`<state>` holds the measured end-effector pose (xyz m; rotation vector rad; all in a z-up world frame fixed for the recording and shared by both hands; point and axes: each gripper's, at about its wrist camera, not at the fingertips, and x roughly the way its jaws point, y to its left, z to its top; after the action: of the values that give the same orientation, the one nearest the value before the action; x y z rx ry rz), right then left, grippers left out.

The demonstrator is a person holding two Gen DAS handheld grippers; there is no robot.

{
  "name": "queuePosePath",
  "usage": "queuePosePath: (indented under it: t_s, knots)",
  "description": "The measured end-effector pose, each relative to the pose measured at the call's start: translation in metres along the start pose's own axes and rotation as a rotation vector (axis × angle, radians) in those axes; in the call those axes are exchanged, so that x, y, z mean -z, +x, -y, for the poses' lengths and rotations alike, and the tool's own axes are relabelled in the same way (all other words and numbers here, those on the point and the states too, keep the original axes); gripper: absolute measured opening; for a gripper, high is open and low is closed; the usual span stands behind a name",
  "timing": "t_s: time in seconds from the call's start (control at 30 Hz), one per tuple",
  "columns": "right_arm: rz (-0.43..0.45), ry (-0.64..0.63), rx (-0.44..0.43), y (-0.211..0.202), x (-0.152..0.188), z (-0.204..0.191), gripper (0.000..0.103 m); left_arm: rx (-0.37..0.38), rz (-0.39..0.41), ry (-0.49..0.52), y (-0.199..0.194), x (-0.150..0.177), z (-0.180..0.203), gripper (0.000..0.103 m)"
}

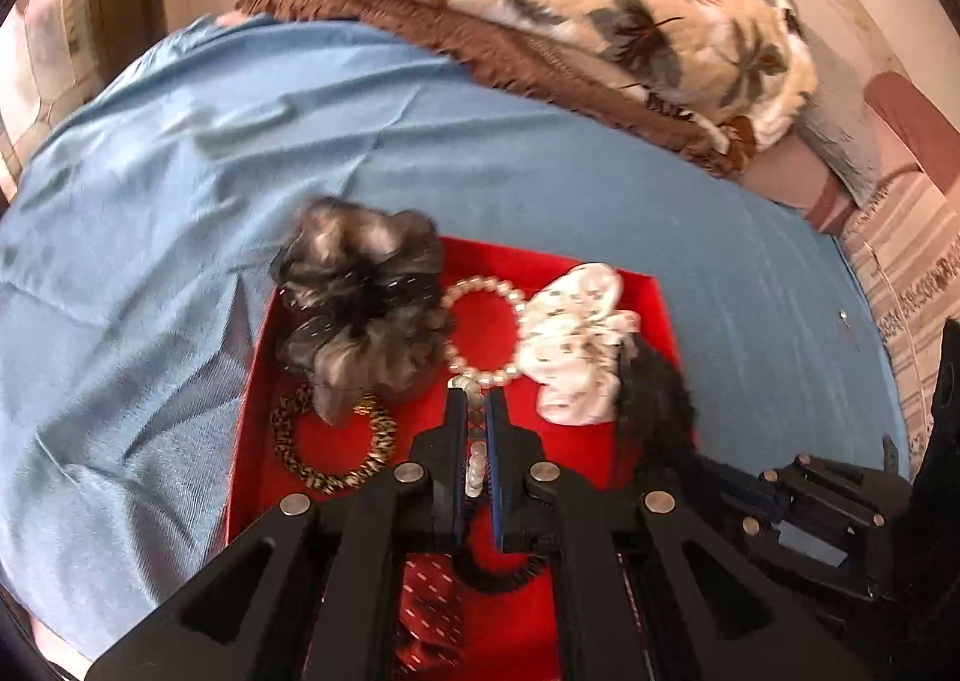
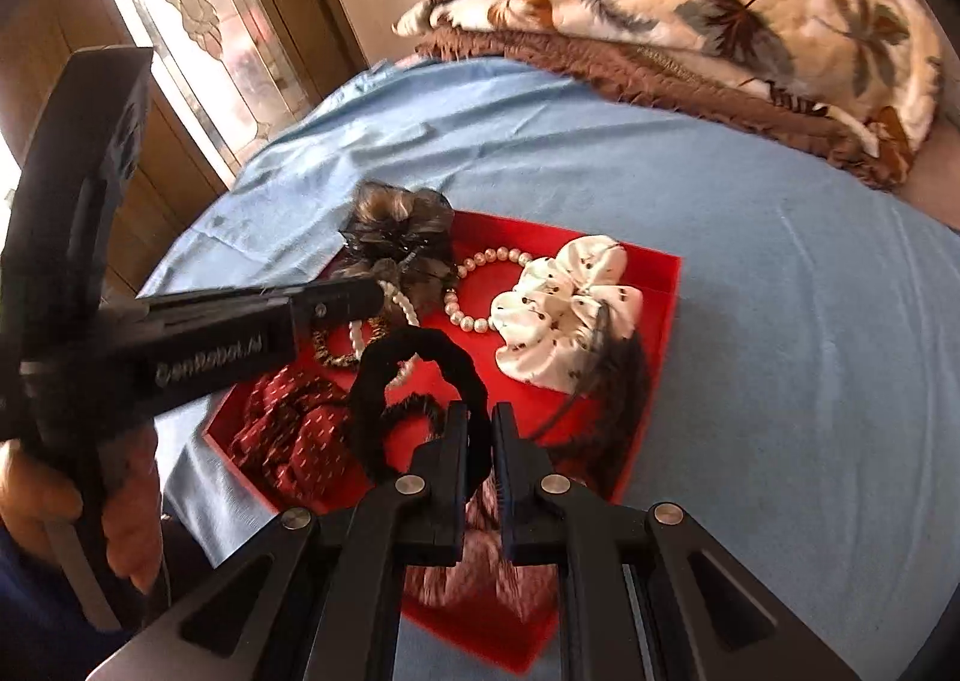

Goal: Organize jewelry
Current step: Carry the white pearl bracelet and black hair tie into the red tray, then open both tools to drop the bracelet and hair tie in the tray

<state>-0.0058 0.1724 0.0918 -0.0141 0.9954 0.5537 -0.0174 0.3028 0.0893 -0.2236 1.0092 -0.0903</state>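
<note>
Over the red tray (image 2: pixel 654 285) on the blue-sheeted bed (image 2: pixel 780 321), both claws are pinched nearly together. The left claw (image 1: pixel 475 402) grips a string of pearls (image 1: pixel 476 456), a second pearl bracelet (image 1: pixel 480 333) lying just beyond its tips. The right claw (image 2: pixel 480 420) clamps a black scrunchie (image 2: pixel 414 381) above the tray, near a white spotted scrunchie (image 2: pixel 564 315).

"GenRobot.ai" in pale letters along the black left gripper (image 2: pixel 384 294) body.
</note>
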Motion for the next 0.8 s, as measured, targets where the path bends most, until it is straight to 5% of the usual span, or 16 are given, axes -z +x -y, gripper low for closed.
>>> queuePosePath:
  t_s: [0.33, 0.53, 0.7, 0.8]
  knots:
    - [-0.072, 0.000, 0.044, 0.045, -0.012, 0.002, 0.011, 0.021, 0.010, -0.049, 0.007, 0.006, -0.018, 0.005]
    - [-0.059, 0.021, 0.037, 0.041, -0.012, 0.008, 0.022, 0.047, 0.032, -0.058, -0.004, 0.009, -0.013, 0.006]
    - [-0.011, 0.048, 0.007, 0.017, -0.012, 0.012, 0.025, 0.020, 0.077, -0.039, -0.025, 0.014, -0.002, 0.022]
    - [0.040, 0.058, 0.005, -0.006, -0.009, 0.016, 0.039, -0.048, 0.132, -0.001, -0.045, 0.020, 0.012, 0.036]
